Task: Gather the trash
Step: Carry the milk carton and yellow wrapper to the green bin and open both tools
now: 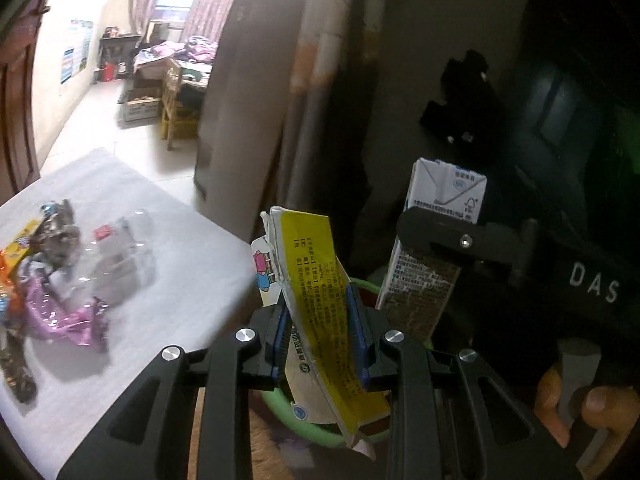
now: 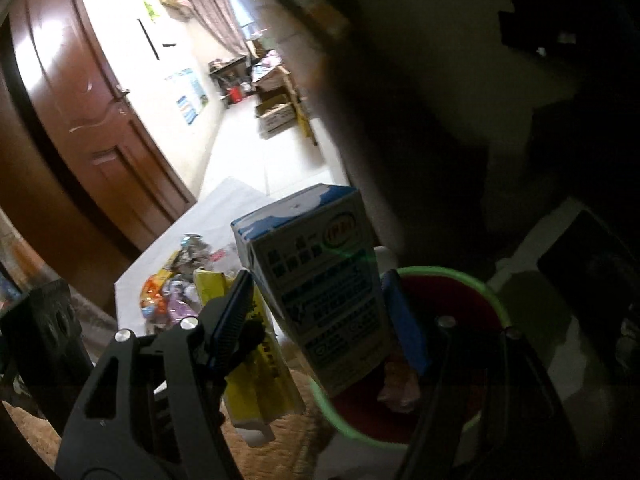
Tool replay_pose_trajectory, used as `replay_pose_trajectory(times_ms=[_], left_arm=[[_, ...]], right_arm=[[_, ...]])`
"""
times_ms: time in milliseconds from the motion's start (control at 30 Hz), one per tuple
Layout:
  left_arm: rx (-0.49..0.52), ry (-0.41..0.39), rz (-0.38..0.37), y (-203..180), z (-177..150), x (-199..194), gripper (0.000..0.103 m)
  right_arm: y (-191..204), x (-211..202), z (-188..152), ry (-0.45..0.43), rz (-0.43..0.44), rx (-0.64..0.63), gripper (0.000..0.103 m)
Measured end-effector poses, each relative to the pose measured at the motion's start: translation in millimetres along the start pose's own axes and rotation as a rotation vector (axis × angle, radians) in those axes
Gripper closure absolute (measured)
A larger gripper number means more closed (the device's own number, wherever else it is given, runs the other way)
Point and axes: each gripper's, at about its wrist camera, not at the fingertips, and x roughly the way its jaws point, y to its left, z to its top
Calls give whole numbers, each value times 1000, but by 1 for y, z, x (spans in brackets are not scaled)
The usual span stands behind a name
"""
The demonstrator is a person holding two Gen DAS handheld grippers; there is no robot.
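The left gripper (image 1: 320, 320) is clamping a flattened yellow carton (image 1: 320, 300) between its blue pads, near the lower centre of the left wrist view. The right gripper (image 2: 320, 312) is squeezing a blue-and-white milk carton (image 2: 320, 280), which is standing tilted at the centre of the right wrist view. Both cartons are hanging above the green-rimmed bin (image 2: 440, 360) — its red inside is showing in the lower right of that view, with something pale already lying in it.

More trash, a pile of wrappers (image 1: 60, 272), is waiting on the white table (image 1: 180, 240) at the left of the left wrist view.

The risk, as I judge it, is crowding: the two cartons are sitting close together over a narrow mouth — letting go while off-centre could be bouncing one off the rim onto the floor. The yellow carton is also looking loosely pinched and could be slipping early.
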Motion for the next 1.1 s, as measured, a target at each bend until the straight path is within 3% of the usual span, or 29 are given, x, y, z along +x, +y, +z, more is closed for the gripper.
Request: replay_pose_trajectory(times_ms=[167, 233, 267, 533, 667, 933, 1000, 1100], left_arm=[[38, 28, 1, -10, -2, 19, 74], [40, 50, 33, -7, -2, 24, 18], [38, 40, 48, -5, -2, 22, 15], [55, -5, 77, 18, 11, -20, 15], [78, -12, 143, 30, 16, -38, 15], [54, -46, 156, 42, 26, -56, 15], [46, -49, 157, 45, 27, -57, 15], [34, -52, 163, 51, 28, -60, 15]], right_arm=[[-14, 4, 0, 1, -40, 27, 38], [-18, 7, 0, 4, -49, 33, 38], [-21, 7, -2, 6, -52, 35, 38], [-20, 19, -6, 41, -41, 25, 38], [-17, 28, -10, 62, -31, 25, 38], [-14, 44, -17, 107, -52, 27, 37], [-15, 46, -18, 118, -71, 27, 24], [-14, 42, -17, 104, -82, 26, 19]])
